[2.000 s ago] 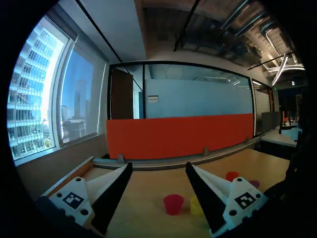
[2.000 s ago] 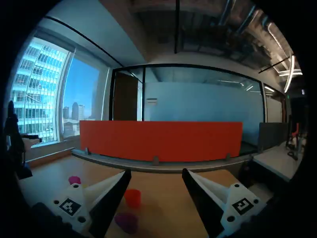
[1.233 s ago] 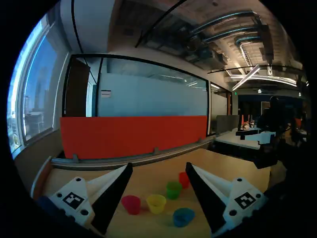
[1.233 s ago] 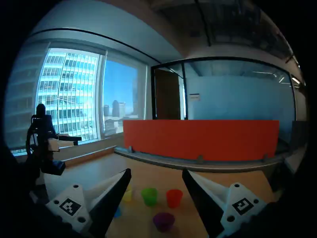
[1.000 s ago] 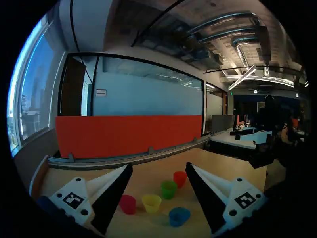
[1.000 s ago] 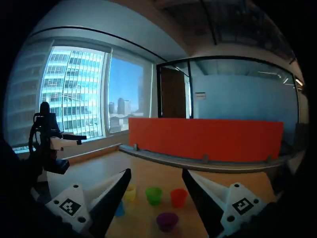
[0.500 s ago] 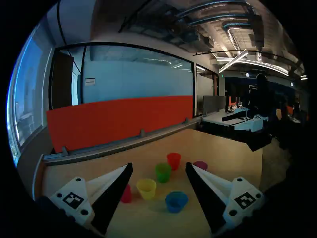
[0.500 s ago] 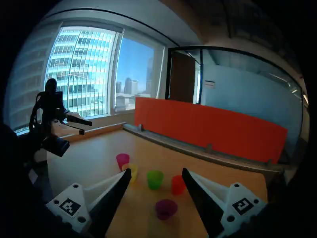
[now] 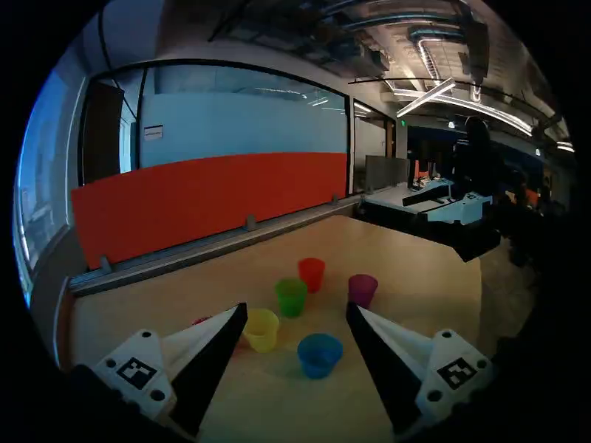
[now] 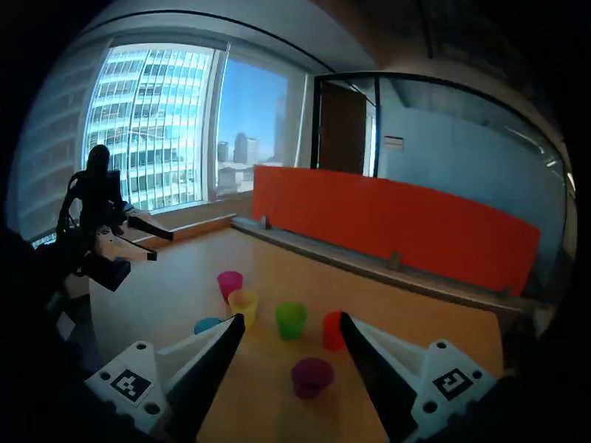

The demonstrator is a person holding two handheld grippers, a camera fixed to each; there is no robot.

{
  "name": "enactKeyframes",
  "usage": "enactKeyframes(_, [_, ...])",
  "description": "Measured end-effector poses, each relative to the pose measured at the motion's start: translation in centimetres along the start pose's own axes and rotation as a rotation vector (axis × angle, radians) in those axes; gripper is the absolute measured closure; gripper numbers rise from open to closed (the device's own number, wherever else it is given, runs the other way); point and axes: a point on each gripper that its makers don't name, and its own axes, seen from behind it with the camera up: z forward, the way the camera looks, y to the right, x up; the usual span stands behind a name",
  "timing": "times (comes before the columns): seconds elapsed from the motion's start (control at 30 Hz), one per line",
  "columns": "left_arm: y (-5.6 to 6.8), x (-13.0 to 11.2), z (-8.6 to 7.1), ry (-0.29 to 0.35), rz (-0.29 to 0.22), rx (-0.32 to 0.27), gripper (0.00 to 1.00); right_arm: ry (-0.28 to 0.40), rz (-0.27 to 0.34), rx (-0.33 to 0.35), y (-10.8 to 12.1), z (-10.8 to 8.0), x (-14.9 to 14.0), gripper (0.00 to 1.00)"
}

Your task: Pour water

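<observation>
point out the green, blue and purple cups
green plastic cup [image 9: 291, 298], left gripper view, side wall
blue plastic cup [image 9: 319, 360], left gripper view, side wall
purple plastic cup [image 10: 311, 384], right gripper view, side wall

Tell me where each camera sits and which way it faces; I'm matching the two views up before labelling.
Left gripper view: rides on the left claw above the table, looking across the cups toward the orange partition; its own two open fingers show.
Right gripper view: rides on the right claw, facing the cups, partition and windows; its own open fingers show, the left claw farther off on the left.
Shared: the green cup, purple cup and partition.
</observation>
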Motion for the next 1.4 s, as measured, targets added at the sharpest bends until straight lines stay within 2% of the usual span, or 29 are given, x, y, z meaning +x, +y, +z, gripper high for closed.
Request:
enactKeyframes(0.27, [-0.1, -3.2, 1.4, -0.060, -0.002, -0.010, 0.00, -0.041, 0.008, 0.001, 0.2, 0.8, -2.4, 0.00])
enactKeyframes(0.6, [1.7, -8.0, 3.3, -0.141, 0.035, -0.057, 0.00, -0.082, 0.001, 0.003, 0.1, 2.1, -4.9, 0.00])
enactKeyframes(0.9, [2.8, -12.2, 5.0, -0.216, 0.028, -0.093, 0.00, -0.107, -0.001, 0.011, -0.2, 3.3, -6.2, 0.00])
enactKeyframes(1.17, [2.9, -14.2, 5.9, -0.274, 0.031, -0.111, 0.00, -0.123, 0.000, 0.018, -0.2, 4.2, -6.8, 0.00])
enactKeyframes(1.4, [3.7, -15.1, 7.3, -0.310, 0.060, -0.131, 0.00, -0.129, 0.009, 0.032, -0.5, 5.0, -7.1, 0.00])
